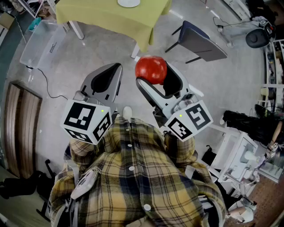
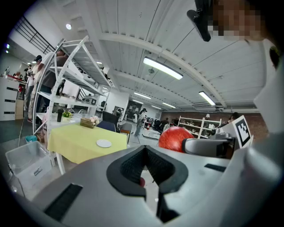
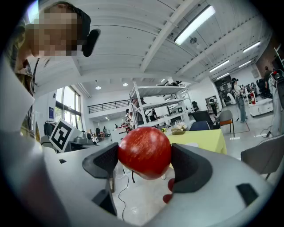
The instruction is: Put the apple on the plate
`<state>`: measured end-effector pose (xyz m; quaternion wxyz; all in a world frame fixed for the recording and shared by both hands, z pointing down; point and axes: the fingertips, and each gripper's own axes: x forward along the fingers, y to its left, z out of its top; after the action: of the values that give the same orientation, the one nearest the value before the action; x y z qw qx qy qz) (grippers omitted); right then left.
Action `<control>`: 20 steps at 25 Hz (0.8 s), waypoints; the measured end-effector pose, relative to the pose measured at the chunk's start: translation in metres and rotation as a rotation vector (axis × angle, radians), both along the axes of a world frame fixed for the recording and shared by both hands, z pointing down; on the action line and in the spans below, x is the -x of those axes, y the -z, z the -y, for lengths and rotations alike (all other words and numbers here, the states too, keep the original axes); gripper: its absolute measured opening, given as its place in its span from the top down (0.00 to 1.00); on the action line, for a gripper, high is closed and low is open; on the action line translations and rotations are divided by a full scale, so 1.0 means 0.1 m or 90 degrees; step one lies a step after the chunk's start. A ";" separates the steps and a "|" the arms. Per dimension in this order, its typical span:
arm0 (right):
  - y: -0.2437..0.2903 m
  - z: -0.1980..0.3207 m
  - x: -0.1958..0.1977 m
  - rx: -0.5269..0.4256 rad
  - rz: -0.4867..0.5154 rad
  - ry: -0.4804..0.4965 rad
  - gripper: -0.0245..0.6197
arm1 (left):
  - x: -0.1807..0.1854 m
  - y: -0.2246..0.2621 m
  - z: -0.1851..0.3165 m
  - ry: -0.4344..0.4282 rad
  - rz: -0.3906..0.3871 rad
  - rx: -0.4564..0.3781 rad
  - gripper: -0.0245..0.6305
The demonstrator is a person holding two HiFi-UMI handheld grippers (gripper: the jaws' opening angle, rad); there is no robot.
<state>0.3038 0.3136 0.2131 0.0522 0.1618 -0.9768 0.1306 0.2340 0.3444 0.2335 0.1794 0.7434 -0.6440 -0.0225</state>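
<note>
A red apple (image 1: 151, 69) sits between the jaws of my right gripper (image 1: 154, 73), which is shut on it and held up in front of the person's chest. The right gripper view has the apple (image 3: 144, 151) pressed between both dark pads (image 3: 104, 160). My left gripper (image 1: 114, 71) is held beside it on the left, jaws shut with nothing between them (image 2: 144, 153). A small white plate (image 1: 128, 2) lies on the yellow-clothed table (image 1: 111, 15) further ahead; the left gripper view shows the plate (image 2: 104, 143) and the apple (image 2: 175, 138) off to the right.
A dark chair (image 1: 199, 42) stands right of the table and a clear plastic bin (image 1: 42, 42) lies on the floor to its left. A white shelf rack (image 2: 66, 80) rises behind the table. White equipment (image 1: 239, 155) crowds the floor on the right.
</note>
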 end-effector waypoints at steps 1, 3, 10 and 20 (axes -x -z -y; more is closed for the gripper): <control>0.00 0.00 -0.01 0.000 0.001 0.000 0.40 | 0.00 0.00 0.00 0.001 0.000 0.000 0.95; 0.00 0.00 -0.02 0.001 0.003 0.001 0.40 | -0.01 -0.01 0.00 0.002 0.000 0.000 0.95; 0.03 0.04 -0.10 0.011 0.013 -0.003 0.40 | -0.06 0.01 0.02 0.005 0.001 0.002 0.95; 0.03 0.06 -0.33 0.015 0.021 0.011 0.40 | -0.26 0.03 0.01 0.028 0.007 -0.002 0.95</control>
<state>0.3373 0.3074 0.2096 0.0391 0.1503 -0.9773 0.1445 0.2605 0.3431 0.2307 0.1742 0.7294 -0.6611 -0.0232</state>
